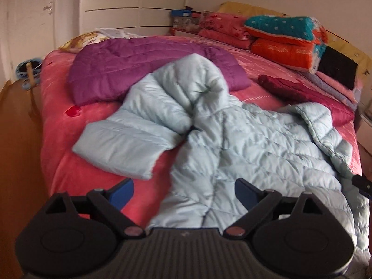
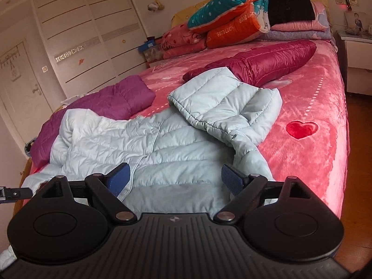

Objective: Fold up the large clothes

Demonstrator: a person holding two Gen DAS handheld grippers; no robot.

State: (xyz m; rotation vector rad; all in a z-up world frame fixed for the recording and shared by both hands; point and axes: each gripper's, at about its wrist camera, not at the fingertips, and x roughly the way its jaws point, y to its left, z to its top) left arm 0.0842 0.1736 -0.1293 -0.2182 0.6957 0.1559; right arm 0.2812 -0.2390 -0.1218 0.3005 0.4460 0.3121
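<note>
Pale-blue puffer jacket point(image 1: 244, 139) lay spread on the pink bedspread point(image 1: 58, 121) straight ahead of both tongs, its hem end nearest them and its hood end farthest. The left gripper point(image 1: 183, 191) stood with its jaws wide apart and nothing pressed between its blue pads point(image 1: 123, 193); the jacket's lower body filled the space beyond its right-hand pad, while bare bedspread showed beyond the left-hand one. Ahead and to the left of this gripper one sleeve point(image 1: 125, 137) stretched out flat towards the bed's edge, and a puffed fold of the jacket rose just past it. The right gripper point(image 2: 174, 176) was likewise spread wide and held nothing, both pads point(image 2: 230, 177) apart with the jacket's front panel showing between them, though whether they touched the cloth I could not tell. Just ahead and to the right of it the hood point(image 2: 223, 107) lay turned over onto the jacket's shoulder. Farther out, beyond the jacket on the left gripper's side, a purple quilted jacket point(image 1: 139, 65) lay touching it, and on the right gripper's side a dark red quilted jacket point(image 2: 262, 62) lay just behind the hood. Well beyond both, at the head of the bed, folded quilts in orange and teal point(image 2: 232, 16) were stacked beside pink ones point(image 2: 181, 39), with a black cushion point(image 2: 290, 7) next to them. A red heart point(image 2: 301, 129) marked the bedspread to the right of the right gripper, near the bed's edge.
</note>
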